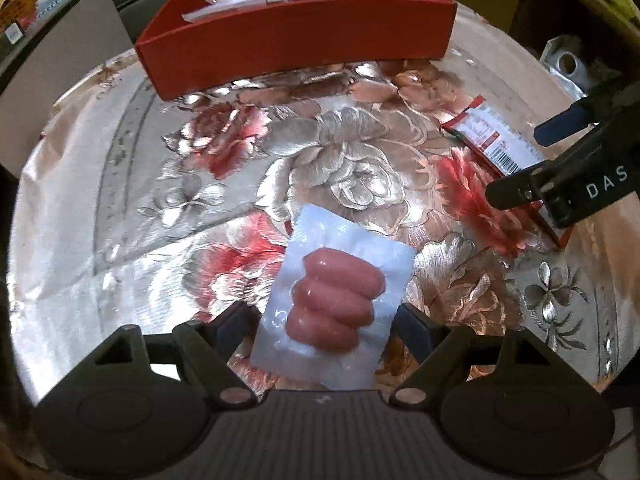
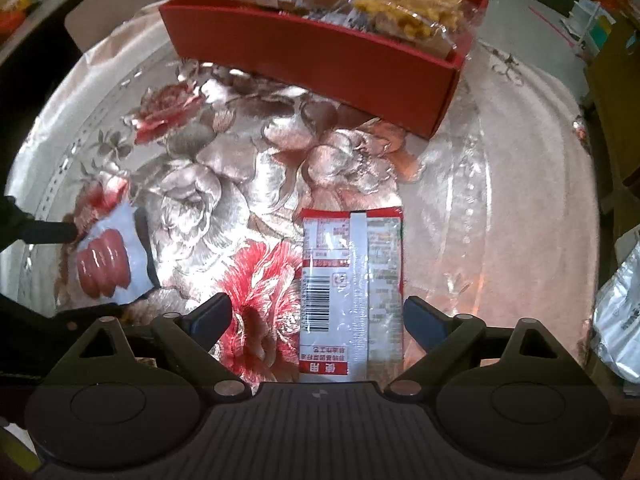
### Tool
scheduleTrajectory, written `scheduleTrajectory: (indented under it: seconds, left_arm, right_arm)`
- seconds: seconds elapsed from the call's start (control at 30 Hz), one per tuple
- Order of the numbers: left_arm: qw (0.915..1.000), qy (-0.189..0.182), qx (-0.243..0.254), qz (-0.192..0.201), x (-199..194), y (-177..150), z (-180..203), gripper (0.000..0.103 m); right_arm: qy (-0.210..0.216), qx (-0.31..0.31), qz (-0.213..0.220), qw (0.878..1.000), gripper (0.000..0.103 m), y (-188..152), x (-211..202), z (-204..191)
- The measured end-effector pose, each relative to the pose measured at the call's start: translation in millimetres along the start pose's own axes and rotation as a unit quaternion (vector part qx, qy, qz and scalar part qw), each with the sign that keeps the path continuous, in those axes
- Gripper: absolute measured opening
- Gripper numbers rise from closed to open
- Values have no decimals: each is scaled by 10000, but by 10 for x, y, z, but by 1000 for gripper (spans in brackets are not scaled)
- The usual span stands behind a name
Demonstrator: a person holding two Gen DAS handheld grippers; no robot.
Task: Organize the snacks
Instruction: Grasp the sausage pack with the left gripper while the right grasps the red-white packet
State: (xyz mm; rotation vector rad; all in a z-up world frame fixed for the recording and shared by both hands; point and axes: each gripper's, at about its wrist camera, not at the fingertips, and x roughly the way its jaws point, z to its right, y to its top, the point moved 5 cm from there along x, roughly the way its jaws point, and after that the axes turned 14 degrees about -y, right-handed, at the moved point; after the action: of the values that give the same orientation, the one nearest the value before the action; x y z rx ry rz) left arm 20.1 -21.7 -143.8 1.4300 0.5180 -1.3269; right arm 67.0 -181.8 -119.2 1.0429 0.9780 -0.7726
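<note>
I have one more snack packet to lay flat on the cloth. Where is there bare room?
Free: the flowered cloth between the red box and the two packets, and the plain stretch right of the red-and-white packet. Crowded: around the sausage pack under the left tool, and inside the box, which holds wrapped pastries.

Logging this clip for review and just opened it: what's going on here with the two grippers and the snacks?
A person is sorting snacks into a red box on a flowered tablecloth. The box already holds a few wrapped snacks. The left gripper is over a clear pack of sausages, jaws open either side of it, not yet gripping. The right gripper is over a red and white packet, also open. Both packs lie flat on the cloth.
</note>
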Motion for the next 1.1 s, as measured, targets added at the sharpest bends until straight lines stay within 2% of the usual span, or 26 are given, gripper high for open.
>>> scheduleTrajectory:
  seconds: [0.07,0.13,0.27,0.4,0.7,0.83,0.9,1.0,1.1]
  left_arm:
    - [9999,71,107,47,35,21,25,81]
    - [10000,20,26,55,20,25,4,80]
    - [9999,46,-79,121,-13,29,-6,70]
    - [9996,104,-168,185,-36,36,-13,63]
    - [9988,-57,-421,252,-102,51,-69,62]
    - [9970,-242,-489,545,-241,131,-59,62]
    - [9966,-270,-510,595,-261,151,-60,62]
    - [9966,-326,-530,543,-232,150,-45,62]
    - [9967,-358,-485,538,-227,155,-16,62]
  right_arm:
    - [-18,-36,-55,10000,97,1,45,-14]
    - [-62,-89,-106,9999,98,-8,95,-19]
    - [-54,-173,-168,9997,103,-16,161,-38]
    - [-204,-331,-148,9991,103,-27,189,-111]
    - [-179,-394,25,9991,102,-100,152,-137]
    - [-266,-362,64,9990,87,-100,56,-99]
    - [-201,-235,102,9995,66,-63,16,-49]
    - [-80,-29,48,10000,64,-18,-2,53]
    - [-111,-76,55,9999,65,-32,1,37]
